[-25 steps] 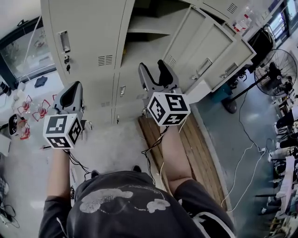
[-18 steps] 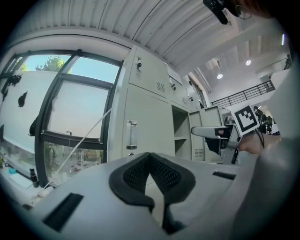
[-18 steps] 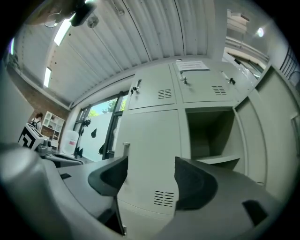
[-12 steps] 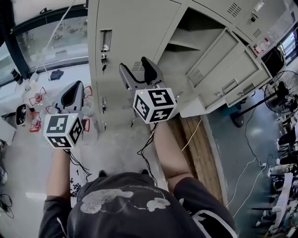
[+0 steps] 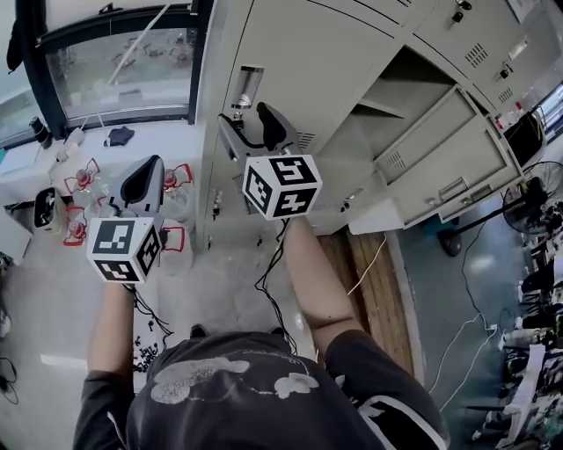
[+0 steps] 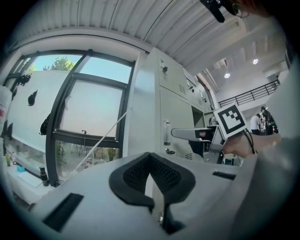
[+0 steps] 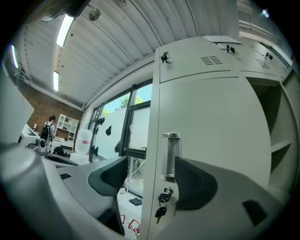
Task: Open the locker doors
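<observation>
"Beige lockers (image 5: 413, 22): report door status."

"The left door (image 5: 308, 61) is closed. To its right, one bay (image 5: 374, 123) stands open. Further right, opened doors (image 5: 440, 149) hang swung out."

"Right gripper position?"

"The right gripper (image 5: 249, 132) is raised to the closed door, level with the handle (image 5: 249, 83). In the right gripper view, the gripper (image 7: 152, 180) has its jaws wide apart. The handle (image 7: 171, 157) shows between them, just beside the right pad. Contact cannot be confirmed. Nothing is clamped."

"Lock condition?"

"Keys (image 7: 161, 206) hang from the lock directly below the handle. The head view shows them (image 5: 237, 105) at the gripper's fingertips."

"Left gripper?"

"The left gripper (image 5: 145, 176) is held lower and to the left, well apart from the lockers, above the floor (image 5: 220, 281). In the left gripper view, its jaws (image 6: 151, 161) are together, pads meeting, with nothing between them. The same view shows the right gripper's cube (image 6: 230, 121) beside the lockers (image 6: 164, 103)."

"Surroundings?"

"A window (image 5: 114, 61) sits left of the lockers. Planks (image 5: 378, 290) lie on the floor below the opened doors. Cables (image 5: 268, 281) trail from the right gripper down to the floor."
</observation>
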A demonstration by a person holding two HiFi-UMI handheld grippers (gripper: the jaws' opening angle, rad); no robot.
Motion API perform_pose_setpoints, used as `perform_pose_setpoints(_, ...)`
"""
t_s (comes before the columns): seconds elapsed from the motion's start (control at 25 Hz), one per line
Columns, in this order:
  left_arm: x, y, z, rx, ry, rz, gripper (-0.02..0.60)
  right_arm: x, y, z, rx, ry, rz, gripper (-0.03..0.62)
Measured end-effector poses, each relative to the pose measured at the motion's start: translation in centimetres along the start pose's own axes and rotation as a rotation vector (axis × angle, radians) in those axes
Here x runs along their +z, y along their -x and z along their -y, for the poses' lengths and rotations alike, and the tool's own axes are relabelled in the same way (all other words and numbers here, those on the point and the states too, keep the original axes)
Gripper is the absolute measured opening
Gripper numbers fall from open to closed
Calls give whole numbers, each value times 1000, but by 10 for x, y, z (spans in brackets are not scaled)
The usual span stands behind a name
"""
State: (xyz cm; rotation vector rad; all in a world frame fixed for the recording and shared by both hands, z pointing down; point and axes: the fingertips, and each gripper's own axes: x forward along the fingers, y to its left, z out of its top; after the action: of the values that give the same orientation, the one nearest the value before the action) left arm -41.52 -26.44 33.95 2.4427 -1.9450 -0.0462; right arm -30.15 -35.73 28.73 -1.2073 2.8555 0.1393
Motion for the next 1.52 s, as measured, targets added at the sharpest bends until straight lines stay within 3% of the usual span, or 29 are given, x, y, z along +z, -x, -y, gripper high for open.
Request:
perform_pose_setpoints(0.68, -12, -15, -38, -11, 30, -4, 8, -13, -62, 4, -37, 4, -34, 302)
perform_pose_setpoints(0.92, -15, -18, -42, -15, 38, -4, 8, -12, -65, 5, -82, -10, -13, 301)
perform_pose_setpoints(1.04, -16, -17, -43, -17, 41, -5, 8, -10, -64, 4, -80, -71, 4, 301)
perform_pose_setpoints(1.28, -21, -12, -45, -17, 54, -14, 8, -9, -59, 0, -60, -103, -20, 301)
perform_pose_setpoints(1.52, -19, -5, -37, -38, 53, -12, 8, -7, -39, -6, -98, -95, -54, 299)
